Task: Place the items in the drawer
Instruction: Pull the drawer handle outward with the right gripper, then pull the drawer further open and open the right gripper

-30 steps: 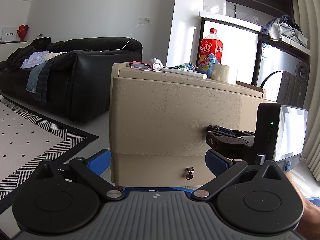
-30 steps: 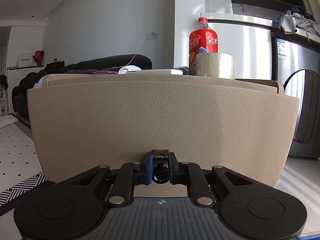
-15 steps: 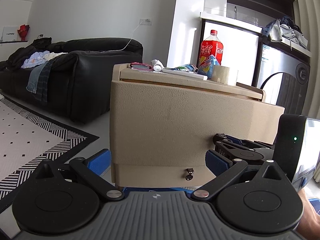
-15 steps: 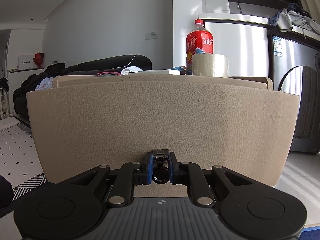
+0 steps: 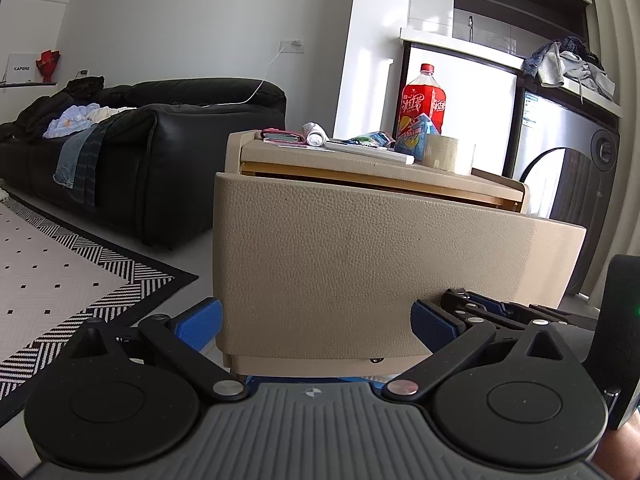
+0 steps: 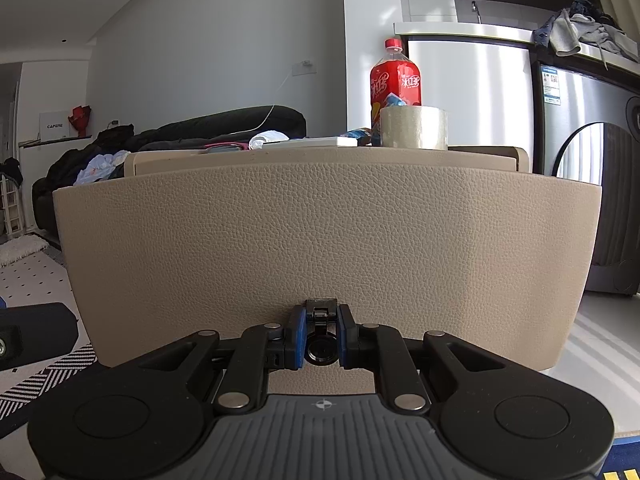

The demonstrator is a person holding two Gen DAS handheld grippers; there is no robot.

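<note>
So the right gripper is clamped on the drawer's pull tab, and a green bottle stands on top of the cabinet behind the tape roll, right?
Not quite: the bottle is red, not green, as the right wrist view shows. The rest holds: the right gripper is clamped on the drawer's pull tab, and the bottle stands on the cabinet behind the tape roll.

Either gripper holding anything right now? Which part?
Right gripper is shut on the drawer by its small black pull handle at the front's lower edge. Left gripper is open, holding nothing.
</note>
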